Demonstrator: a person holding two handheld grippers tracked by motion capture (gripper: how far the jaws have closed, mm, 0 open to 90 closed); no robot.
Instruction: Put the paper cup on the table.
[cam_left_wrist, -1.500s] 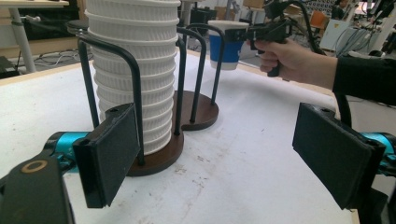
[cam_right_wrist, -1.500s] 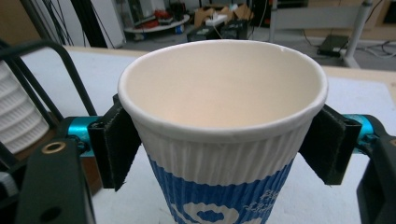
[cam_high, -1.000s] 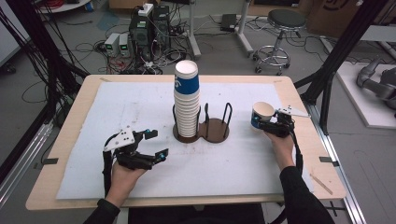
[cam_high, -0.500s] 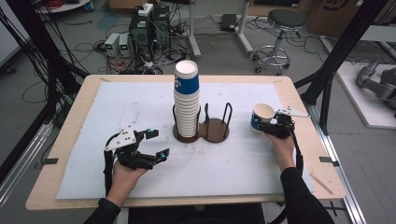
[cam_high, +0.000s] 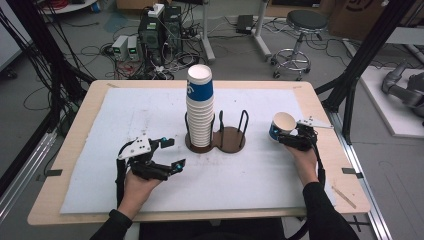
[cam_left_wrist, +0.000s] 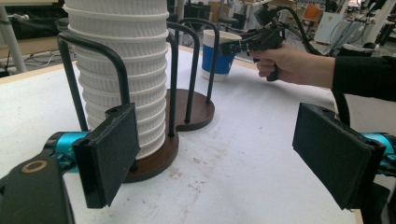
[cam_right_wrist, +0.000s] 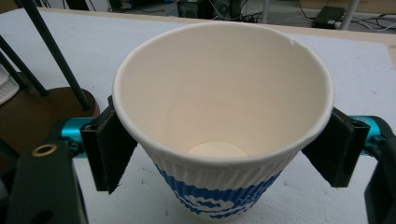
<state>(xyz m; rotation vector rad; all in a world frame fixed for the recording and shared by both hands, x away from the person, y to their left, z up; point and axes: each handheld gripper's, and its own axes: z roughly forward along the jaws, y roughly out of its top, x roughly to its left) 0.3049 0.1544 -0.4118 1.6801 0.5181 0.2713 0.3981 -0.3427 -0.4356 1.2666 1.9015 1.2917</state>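
To the right of the cup holder (cam_high: 222, 140), a single paper cup (cam_high: 281, 126) stands upright on the white mat (cam_high: 260, 175), between the jaws of the right gripper (cam_high: 289, 136). Those jaws have just been opening; in the right gripper view the pads sit at the cup's sides, the right one apparently clear of the wall, the left too close to tell. To the left of the holder, the left gripper (cam_high: 167, 154) hangs above the mat, jaws wide with nothing between them. A tall stack of cups (cam_high: 200, 107) fills the holder's left ring.
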